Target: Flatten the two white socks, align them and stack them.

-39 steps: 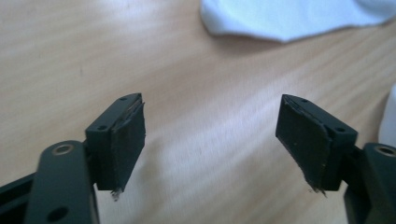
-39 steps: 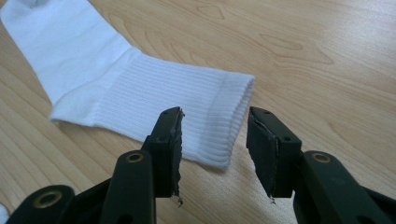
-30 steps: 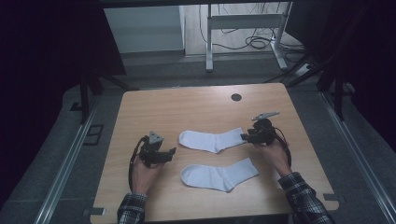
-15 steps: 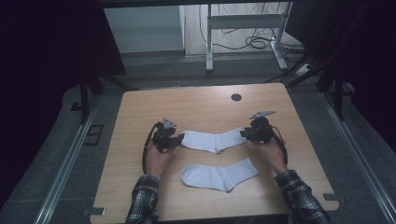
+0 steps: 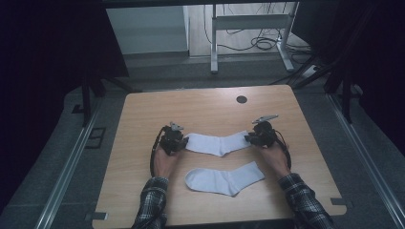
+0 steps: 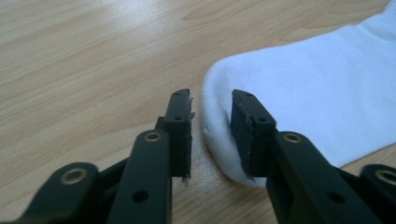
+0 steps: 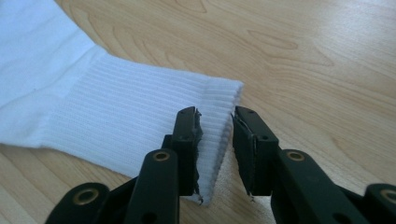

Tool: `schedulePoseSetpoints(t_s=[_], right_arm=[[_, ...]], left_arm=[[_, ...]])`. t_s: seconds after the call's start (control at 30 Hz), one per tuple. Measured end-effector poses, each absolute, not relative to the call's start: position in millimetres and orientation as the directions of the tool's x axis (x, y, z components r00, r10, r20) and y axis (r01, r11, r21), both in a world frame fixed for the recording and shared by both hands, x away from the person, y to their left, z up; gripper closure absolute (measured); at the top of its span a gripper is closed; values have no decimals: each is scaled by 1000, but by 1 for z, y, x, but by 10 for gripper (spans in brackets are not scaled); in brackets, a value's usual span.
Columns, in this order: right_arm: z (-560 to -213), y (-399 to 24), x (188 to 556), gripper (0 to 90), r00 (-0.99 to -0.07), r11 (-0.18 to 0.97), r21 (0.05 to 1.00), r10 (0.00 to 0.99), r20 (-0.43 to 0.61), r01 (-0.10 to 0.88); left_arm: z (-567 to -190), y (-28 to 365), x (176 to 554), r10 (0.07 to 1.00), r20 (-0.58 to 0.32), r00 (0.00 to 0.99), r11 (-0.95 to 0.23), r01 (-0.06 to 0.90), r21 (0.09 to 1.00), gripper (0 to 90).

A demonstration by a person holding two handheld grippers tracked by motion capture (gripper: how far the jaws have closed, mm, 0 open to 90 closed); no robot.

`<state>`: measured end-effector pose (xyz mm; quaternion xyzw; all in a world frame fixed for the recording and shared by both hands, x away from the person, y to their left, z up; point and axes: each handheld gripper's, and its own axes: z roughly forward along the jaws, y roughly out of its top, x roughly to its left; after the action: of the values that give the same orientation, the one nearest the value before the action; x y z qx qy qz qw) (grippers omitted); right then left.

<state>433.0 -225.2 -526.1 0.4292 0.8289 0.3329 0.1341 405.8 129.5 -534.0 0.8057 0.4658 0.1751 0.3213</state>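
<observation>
Both sleeves [image 5: 152,206] were dark-and-white plaid flannel. Each black two-jaw claw [image 6: 211,135] had brass-ringed screw holes, a looping black cable [image 5: 154,151], and a grey three-cornered plate [image 5: 265,118].

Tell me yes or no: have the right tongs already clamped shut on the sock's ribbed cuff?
No. The right tongs stand open, jaws straddling the edge of the ribbed cuff.

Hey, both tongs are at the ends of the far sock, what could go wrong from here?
1. The left tongs stand open around only the toe edge of the far sock; a shallow bite may slip off.
2. The right tongs straddle just the ribbed cuff rim, so one layer might pull free.
3. The near sock lies close by; dragging the far one could disturb it.
</observation>
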Motion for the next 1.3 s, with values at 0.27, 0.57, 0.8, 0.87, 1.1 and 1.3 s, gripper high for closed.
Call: schedulePoseSetpoints(t_s=[0.27,0.57,0.8,0.87,1.1,1.3], right_arm=[[-529,-228,430,858,-593,379,675,798,108,633],[-521,-233,425,866,-589,354,692,798,127,629],[-502,-239,409,865,-614,358,720,781,118,594],[-495,-242,401,866,-626,364,728,772,113,581],[-480,-247,374,865,-662,389,736,742,107,555],[-474,-250,354,865,-682,410,734,725,98,542]], left_arm=[[-537,128,404,856,-40,515,-348,634,691,852],[-521,129,395,846,-38,531,-349,607,714,856],[-504,133,376,820,-54,570,-357,582,730,853],[-499,135,366,811,-57,582,-357,570,740,852],[-486,135,340,797,-54,602,-372,559,741,850],[-480,130,314,782,-46,621,-392,549,738,850]])
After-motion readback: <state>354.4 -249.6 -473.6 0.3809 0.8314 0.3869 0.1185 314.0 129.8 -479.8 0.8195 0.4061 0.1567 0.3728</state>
